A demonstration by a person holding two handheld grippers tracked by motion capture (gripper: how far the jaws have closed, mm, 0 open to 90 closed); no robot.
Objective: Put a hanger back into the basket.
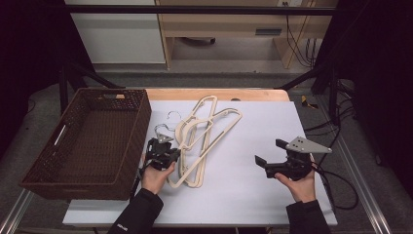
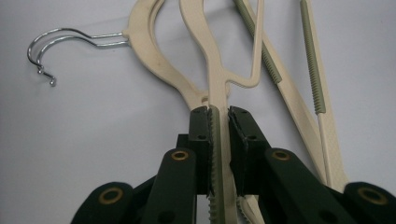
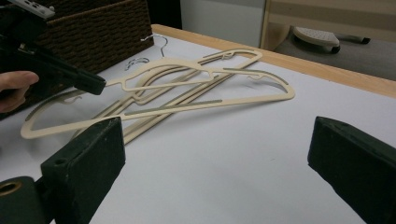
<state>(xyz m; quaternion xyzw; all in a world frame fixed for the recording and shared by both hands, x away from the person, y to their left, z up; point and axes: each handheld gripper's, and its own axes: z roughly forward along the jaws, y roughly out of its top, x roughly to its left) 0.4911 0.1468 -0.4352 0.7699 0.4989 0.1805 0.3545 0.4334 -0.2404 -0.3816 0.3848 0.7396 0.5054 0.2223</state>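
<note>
Beside the brown wicker basket (image 1: 97, 141), the left gripper (image 2: 219, 116) is clamped on the arm of a cream hanger (image 2: 217, 79) from the pile lying on the white table (image 1: 253, 146). Well apart, the right gripper (image 3: 217, 158) hovers with its jaws wide and nothing between them.

Three cream hangers (image 1: 199, 141), one brown wicker basket (image 1: 92, 141), two tongs, one white table (image 1: 243, 195)

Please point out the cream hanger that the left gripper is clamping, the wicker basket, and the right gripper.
cream hanger (image 2: 211, 70), left gripper view, on its arm just above the jaws.
wicker basket (image 1: 138, 127), high view, on its right wall.
right gripper (image 1: 269, 152), high view, midway between its open jaws.
</note>
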